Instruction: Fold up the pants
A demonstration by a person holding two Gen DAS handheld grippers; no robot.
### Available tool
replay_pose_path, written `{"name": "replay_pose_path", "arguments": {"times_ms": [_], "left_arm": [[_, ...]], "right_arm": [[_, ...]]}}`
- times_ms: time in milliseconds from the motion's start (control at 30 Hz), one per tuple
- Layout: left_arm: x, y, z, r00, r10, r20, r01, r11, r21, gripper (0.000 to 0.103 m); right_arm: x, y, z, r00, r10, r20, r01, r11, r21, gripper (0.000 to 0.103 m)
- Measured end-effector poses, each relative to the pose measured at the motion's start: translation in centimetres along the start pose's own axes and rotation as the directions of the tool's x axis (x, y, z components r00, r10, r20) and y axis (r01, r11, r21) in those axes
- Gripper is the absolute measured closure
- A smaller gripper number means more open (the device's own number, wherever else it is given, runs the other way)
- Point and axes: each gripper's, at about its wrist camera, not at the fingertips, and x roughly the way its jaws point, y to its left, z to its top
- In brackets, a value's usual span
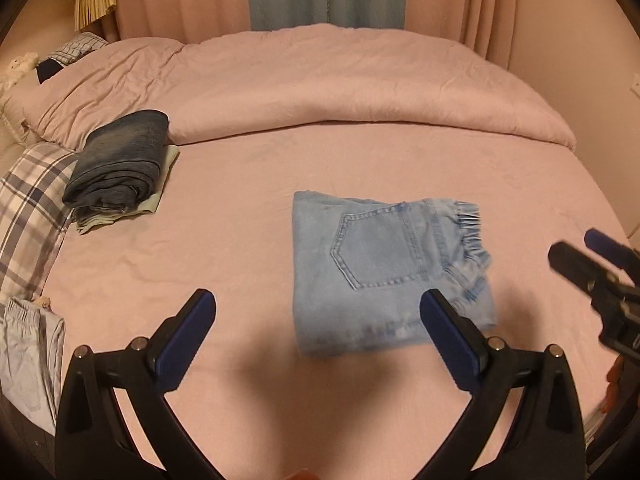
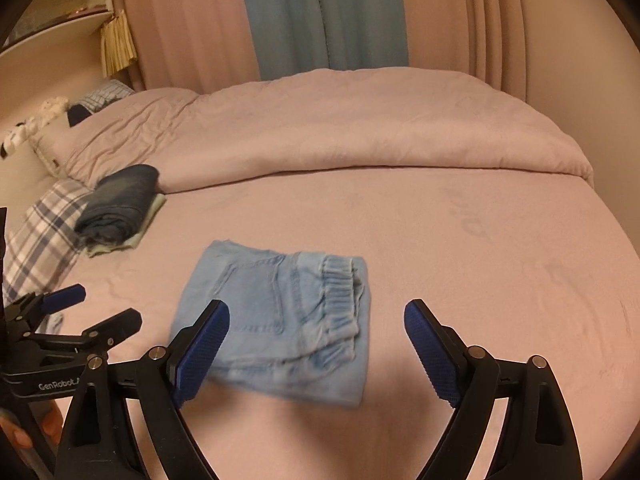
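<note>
A pair of light blue denim pants (image 1: 384, 264) (image 2: 280, 320) lies folded into a compact rectangle on the pink bed sheet (image 1: 200, 248), back pocket up and elastic waistband to the right. My left gripper (image 1: 318, 300) hovers above the near edge of the pants, open, with nothing between its blue pads. My right gripper (image 2: 316, 308) is likewise open and empty, raised over the pants' near right part. Each gripper shows in the other's view: the right gripper (image 1: 592, 256) at the right edge, the left gripper (image 2: 88, 308) at the lower left.
A stack of folded clothes topped by dark jeans (image 1: 120, 160) (image 2: 120, 200) sits at the back left beside a plaid pillow (image 1: 28, 208). A bunched pink duvet (image 1: 320, 88) crosses the far side of the bed. A pale garment (image 1: 28, 360) hangs off the near left edge.
</note>
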Motion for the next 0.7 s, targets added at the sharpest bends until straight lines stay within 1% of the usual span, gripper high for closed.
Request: {"name": "replay_pose_path", "arguments": {"times_ms": [33,67,333,433,700], "left_arm": [[-0.7,-0.1,-0.3,1.0,-0.009,-0.002,0.009,1.0,-0.001,0.001],[-1.0,0.0,-0.3,1.0,-0.012,-0.004,0.012,1.0,0.0,0.001],[-4.0,-1.2,-2.1,0.999,0.033,0.014,-0.034,0.999,0.027,0.001],[-4.1,-1.3,-2.5,0.999,0.031,0.009,-0.031,0.999,0.026,0.001],[-4.2,-1.3,-2.9,0.999,0.038,0.005,-0.038,0.999,0.016,0.001]], "right_arm": [[-0.5,0.1,-0.2,1.0,0.006,0.0,-0.006,1.0,0.002,0.004],[-1.1,0.2,-0.5,1.0,0.011,0.003,-0.011,1.0,-0.001,0.003],[-4.5,1.4,-2.3,1.0,0.016,0.026,-0.015,1.0,-0.021,0.001],[-5.0,1.6,-2.8,1.0,0.0,0.025,0.001,1.0,-0.03,0.001],[-5.1,1.9,-3.4,1.0,0.001,0.022,0.0,1.0,-0.027,0.001]]}}
